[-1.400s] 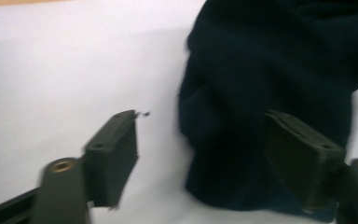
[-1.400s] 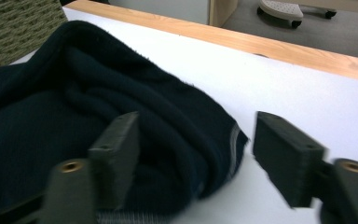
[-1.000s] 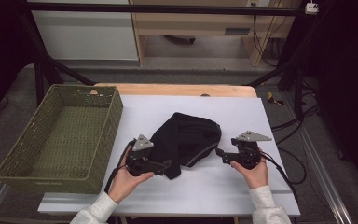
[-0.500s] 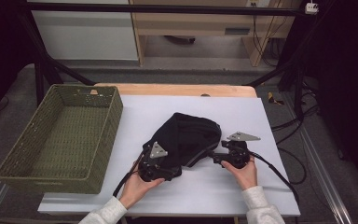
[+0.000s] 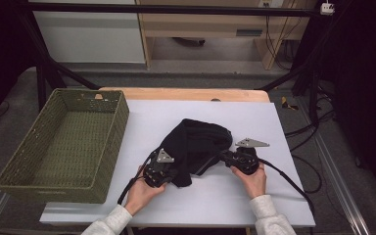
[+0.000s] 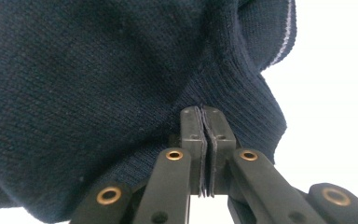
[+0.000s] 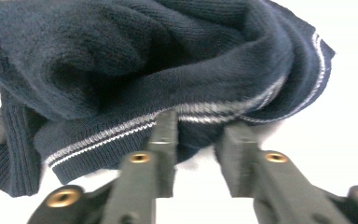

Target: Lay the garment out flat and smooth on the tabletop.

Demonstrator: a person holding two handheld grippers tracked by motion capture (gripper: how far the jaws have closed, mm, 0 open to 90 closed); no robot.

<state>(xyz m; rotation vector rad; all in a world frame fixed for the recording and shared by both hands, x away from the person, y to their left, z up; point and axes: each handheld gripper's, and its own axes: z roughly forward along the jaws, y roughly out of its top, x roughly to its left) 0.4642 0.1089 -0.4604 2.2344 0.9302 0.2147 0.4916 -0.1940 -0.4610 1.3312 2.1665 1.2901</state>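
Left gripper (image 5: 172,172): low, jaws just clamped together, pinching fabric.
Right gripper (image 5: 225,157): low, jaws closing, a gap between them.

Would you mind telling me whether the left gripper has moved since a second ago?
Yes. The left gripper has shifted right, away from the green basket, and its jaws have just closed on the dark sweater.

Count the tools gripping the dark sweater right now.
1. The left tool is shut on the dark sweater at its ribbed edge. The right tool, just closing, straddles the striped edge with a gap left; its grip is not sure.
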